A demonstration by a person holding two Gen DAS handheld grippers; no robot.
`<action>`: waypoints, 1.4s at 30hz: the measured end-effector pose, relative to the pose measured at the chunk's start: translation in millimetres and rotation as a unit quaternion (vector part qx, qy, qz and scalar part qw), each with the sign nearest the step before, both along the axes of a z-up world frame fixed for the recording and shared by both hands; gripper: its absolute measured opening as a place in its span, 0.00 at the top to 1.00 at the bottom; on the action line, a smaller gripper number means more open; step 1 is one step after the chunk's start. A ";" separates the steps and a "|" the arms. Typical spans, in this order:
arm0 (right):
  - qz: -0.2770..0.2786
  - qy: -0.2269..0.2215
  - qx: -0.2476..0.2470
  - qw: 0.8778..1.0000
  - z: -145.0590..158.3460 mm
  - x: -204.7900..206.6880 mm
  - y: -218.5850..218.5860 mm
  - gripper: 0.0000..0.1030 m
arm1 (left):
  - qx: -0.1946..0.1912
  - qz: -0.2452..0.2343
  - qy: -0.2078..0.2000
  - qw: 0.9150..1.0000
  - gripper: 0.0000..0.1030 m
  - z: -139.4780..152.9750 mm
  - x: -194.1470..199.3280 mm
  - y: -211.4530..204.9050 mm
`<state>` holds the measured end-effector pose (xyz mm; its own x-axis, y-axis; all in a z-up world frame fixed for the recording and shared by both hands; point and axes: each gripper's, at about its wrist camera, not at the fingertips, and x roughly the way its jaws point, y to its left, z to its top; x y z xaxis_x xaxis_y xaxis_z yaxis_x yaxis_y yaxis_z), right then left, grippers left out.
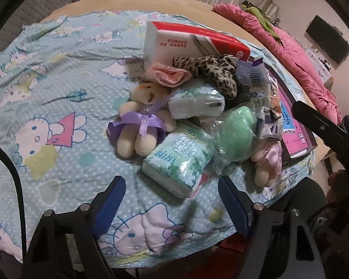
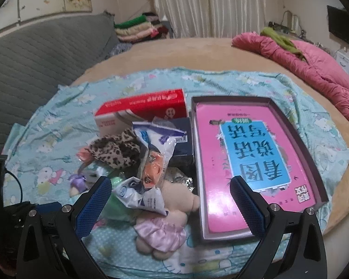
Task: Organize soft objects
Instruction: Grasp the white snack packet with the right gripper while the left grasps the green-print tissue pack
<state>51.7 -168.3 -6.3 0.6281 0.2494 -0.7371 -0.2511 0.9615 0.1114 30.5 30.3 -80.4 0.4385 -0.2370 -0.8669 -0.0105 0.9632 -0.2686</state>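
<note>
A heap of soft things lies on a blue cartoon-cat blanket (image 1: 58, 88). In the heap are a plush bear in a purple dress (image 1: 137, 125), a green tissue pack (image 1: 179, 162), a white tissue pack (image 1: 195, 102), a leopard-print scrunchie (image 1: 211, 69), a green soft item in clear plastic (image 1: 237, 134) and a red and white tissue box (image 1: 193, 44). My left gripper (image 1: 172, 193) is open, and the green tissue pack's near end lies between its fingertips, untouched. My right gripper (image 2: 169, 186) hangs open above a plush doll in a pink skirt (image 2: 160, 232) and crinkled plastic bags (image 2: 146, 193).
A shallow dark box holding a pink and blue book (image 2: 256, 153) lies right of the heap. A pink quilt (image 2: 314, 65) lies along the bed's right side. A grey padded headboard (image 2: 46, 53) and folded clothes (image 2: 137, 30) stand behind. A black cable (image 1: 14, 174) runs at the left.
</note>
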 end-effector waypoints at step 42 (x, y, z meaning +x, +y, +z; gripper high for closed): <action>0.052 -0.005 0.020 0.998 -18.3 35.7 13.0 0.68 | -0.083 -0.007 0.012 0.996 0.68 -15.3 30.4 8.1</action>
